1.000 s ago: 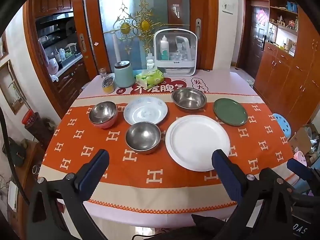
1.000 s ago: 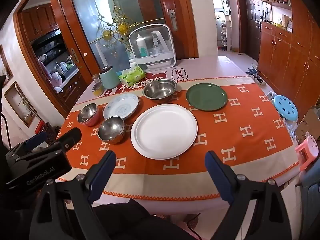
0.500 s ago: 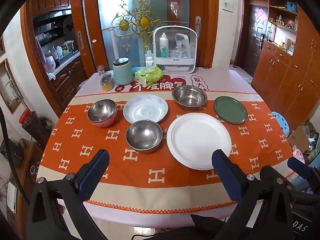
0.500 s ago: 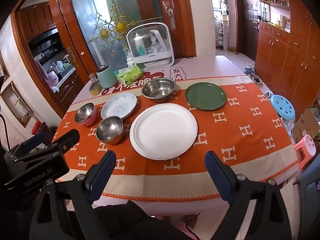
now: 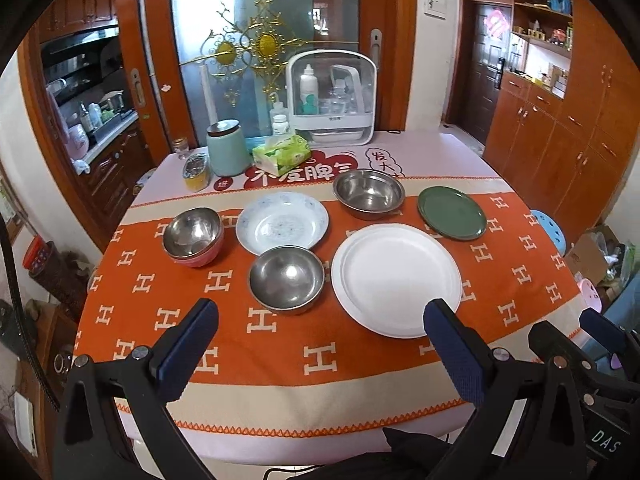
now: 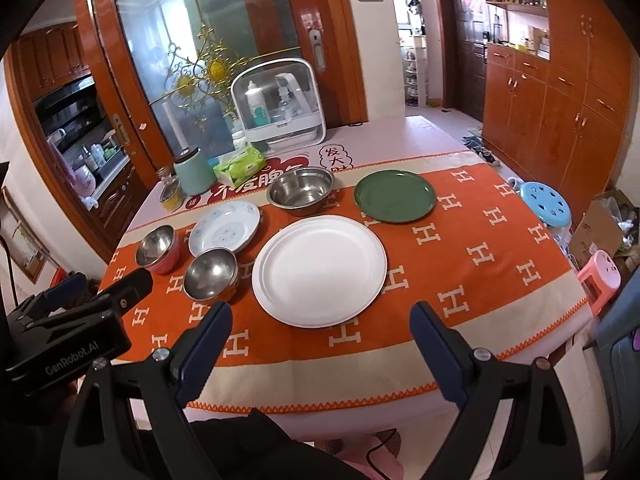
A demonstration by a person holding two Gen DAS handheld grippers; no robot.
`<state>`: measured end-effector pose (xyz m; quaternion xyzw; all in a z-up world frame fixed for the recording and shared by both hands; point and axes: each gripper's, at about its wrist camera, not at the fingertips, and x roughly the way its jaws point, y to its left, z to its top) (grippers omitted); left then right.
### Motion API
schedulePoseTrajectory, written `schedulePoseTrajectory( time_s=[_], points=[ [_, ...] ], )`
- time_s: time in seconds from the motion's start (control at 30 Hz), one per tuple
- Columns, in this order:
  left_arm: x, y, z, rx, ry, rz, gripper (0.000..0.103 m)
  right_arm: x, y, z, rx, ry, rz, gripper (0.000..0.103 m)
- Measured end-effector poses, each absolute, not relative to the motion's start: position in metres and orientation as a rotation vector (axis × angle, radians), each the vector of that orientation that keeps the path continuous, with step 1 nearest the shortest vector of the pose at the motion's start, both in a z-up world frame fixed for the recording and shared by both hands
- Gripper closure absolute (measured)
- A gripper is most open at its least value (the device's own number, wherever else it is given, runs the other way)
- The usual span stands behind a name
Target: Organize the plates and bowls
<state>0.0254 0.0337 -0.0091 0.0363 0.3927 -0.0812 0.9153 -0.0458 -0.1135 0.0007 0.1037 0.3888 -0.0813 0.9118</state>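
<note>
Since a second ago your view has crept nearer the table [image 5: 280, 400]; dishes unmoved. Left gripper [image 5: 320, 320] and right gripper [image 6: 320, 320] both gape, holding nothing. White plate [image 5: 396, 280] mid-table, steel bowl [image 5: 286, 280] beside it, both empty.

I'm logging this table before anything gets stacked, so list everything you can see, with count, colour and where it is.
large plate: 1, white, front right of centre on the cloth
green plate: 1, dark green, behind the white plate to its right
patterned plate: 1, white with blue pattern, middle row
wide steel bowl: 1, silver, behind the white plate
small steel bowl: 1, silver, front centre
pink bowl: 1, steel inside and pink outside, far left
tablecloth: 1, orange with white H marks
tissue pack: 1, green, back of table
canister: 1, pale green, back left
storage box: 1, white, back centre
stool: 1, blue, floor to the right
left gripper: 1, black with blue pads, open
right gripper: 1, black with blue pads, open
</note>
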Motion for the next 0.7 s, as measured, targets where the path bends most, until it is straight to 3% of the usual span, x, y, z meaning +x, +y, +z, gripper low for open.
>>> schedulePoseTrajectory(
  time_s=[0.7],
  points=[
    [0.043, 0.014, -0.018, 0.127, 0.862, -0.242, 0.001, -0.039, -0.135, 0.001, 0.258, 0.765, -0.198, 0.012]
  ],
)
